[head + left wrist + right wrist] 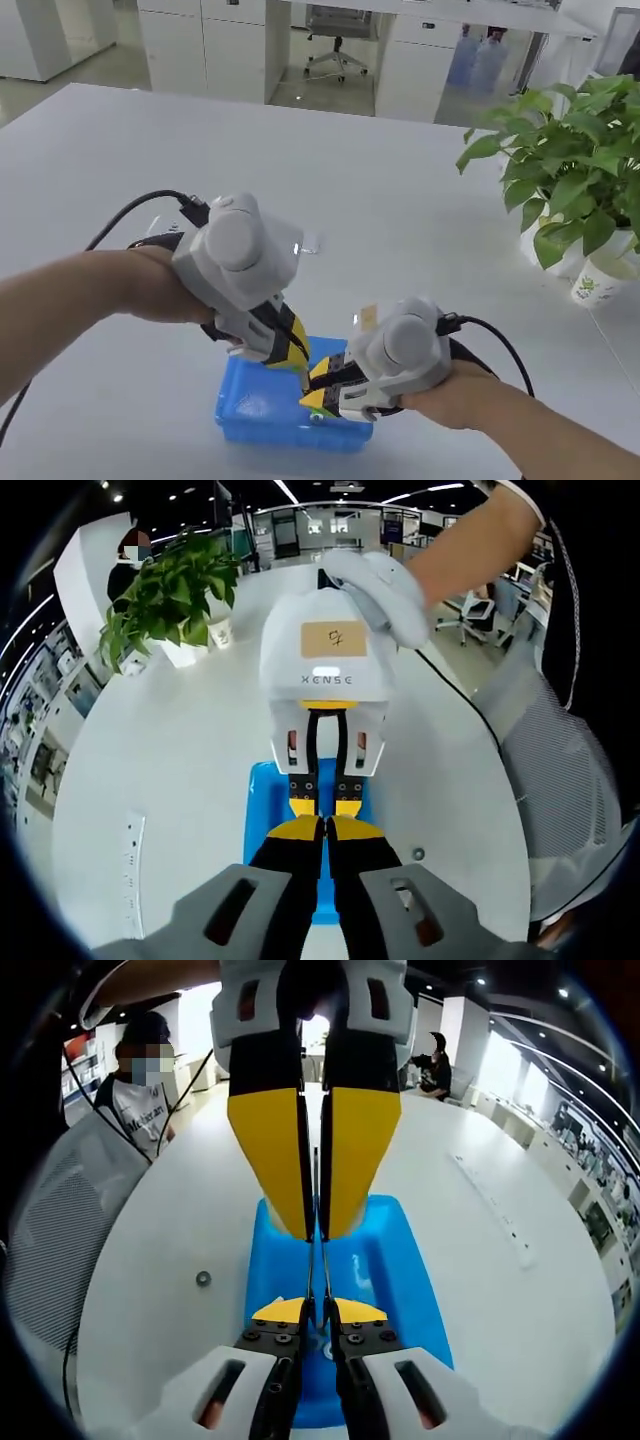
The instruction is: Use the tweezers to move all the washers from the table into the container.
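Observation:
Over the blue container (265,415) my two grippers meet nose to nose. The left gripper (300,365) comes in from the upper left, the right gripper (312,388) from the lower right. In the right gripper view a thin metal strip, the tweezers (318,1260) seen edge-on, runs from my right gripper (316,1310) up between the left gripper's yellow jaws (316,1225). Both pairs of jaws are shut on it. In the left gripper view the left gripper (325,828) nearly touches the right gripper's tips (325,805). One washer (203,1278) lies on the white table beside the container (395,1260); the same washer (418,854) lies right of the container (262,810).
A potted plant (575,170) stands at the table's right edge. A white power strip (490,1200) lies on the table past the container. Cables trail from both grippers. A person sits beyond the table's edge (135,1100). Bare tabletop lies all around the container.

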Tool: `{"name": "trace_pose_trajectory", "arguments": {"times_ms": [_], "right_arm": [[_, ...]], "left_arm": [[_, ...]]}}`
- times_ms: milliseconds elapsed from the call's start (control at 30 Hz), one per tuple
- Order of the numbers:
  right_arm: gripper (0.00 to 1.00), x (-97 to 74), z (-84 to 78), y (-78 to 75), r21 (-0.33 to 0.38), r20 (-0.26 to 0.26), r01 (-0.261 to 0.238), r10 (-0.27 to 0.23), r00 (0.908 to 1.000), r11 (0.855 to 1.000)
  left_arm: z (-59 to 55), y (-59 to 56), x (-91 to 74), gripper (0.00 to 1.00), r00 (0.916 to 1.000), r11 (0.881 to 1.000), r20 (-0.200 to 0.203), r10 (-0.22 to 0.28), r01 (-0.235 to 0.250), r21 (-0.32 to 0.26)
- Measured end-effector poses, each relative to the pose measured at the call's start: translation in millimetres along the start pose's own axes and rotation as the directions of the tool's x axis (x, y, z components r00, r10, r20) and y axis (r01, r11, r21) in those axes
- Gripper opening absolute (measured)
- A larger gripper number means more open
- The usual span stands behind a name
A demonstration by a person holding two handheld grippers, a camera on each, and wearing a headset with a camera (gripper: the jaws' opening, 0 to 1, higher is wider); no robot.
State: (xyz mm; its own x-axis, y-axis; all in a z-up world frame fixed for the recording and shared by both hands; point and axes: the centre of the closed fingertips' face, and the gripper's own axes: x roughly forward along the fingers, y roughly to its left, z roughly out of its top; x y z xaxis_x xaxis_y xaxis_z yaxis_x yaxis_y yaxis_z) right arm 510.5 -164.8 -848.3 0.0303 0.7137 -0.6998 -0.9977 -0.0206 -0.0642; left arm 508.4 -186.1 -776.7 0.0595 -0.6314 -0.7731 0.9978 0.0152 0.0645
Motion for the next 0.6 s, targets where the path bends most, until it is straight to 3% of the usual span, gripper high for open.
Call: {"name": "trace_pose_trajectory", "arguments": {"times_ms": [600], "right_arm": [[0.11, 12.5, -13.5, -1.6, -0.019, -0.032, -0.027, 0.026, 0.9991, 0.999]], "left_arm": [[-11.8, 2.7, 12.9, 0.06, 1.0, 1.0, 0.007, -0.003, 0.003, -0.021]]}}
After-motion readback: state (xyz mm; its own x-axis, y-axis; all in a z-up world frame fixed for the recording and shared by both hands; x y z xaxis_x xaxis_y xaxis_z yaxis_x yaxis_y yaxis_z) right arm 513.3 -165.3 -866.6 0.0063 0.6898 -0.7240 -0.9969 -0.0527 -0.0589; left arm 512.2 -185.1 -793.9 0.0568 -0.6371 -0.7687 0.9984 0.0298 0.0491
